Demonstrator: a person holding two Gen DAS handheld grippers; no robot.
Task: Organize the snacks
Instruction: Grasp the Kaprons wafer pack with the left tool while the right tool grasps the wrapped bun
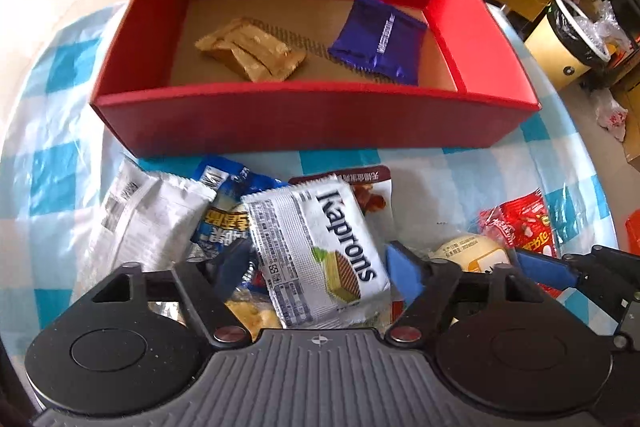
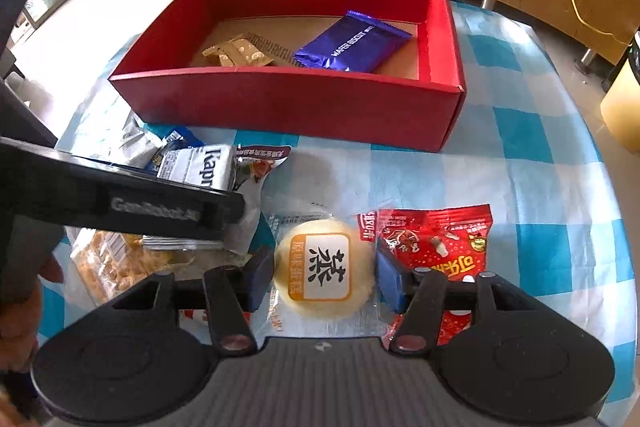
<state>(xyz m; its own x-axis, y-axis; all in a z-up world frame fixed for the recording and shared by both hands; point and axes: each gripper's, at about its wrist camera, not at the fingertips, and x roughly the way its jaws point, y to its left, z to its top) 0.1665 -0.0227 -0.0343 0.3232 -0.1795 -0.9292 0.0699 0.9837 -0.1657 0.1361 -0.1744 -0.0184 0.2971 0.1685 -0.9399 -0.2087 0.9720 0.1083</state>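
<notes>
Your right gripper (image 2: pixel 324 281) has its blue pads against both sides of the round wrapped cake (image 2: pixel 325 269), low in the centre of the right wrist view; the jaws stand narrow, closed on it. Your left gripper (image 1: pixel 320 271) is spread wide around the white Kaprons wafer pack (image 1: pixel 316 251); you cannot tell whether its pads press the pack. A red candy bag (image 2: pixel 436 247) lies just right of the cake. Above, the red box (image 2: pixel 288 107) sits on the blue checked tablecloth (image 2: pixel 520 171), holding a purple wafer pack (image 2: pixel 352 43) at right and a tan snack pack (image 2: pixel 236 55) at left.
</notes>
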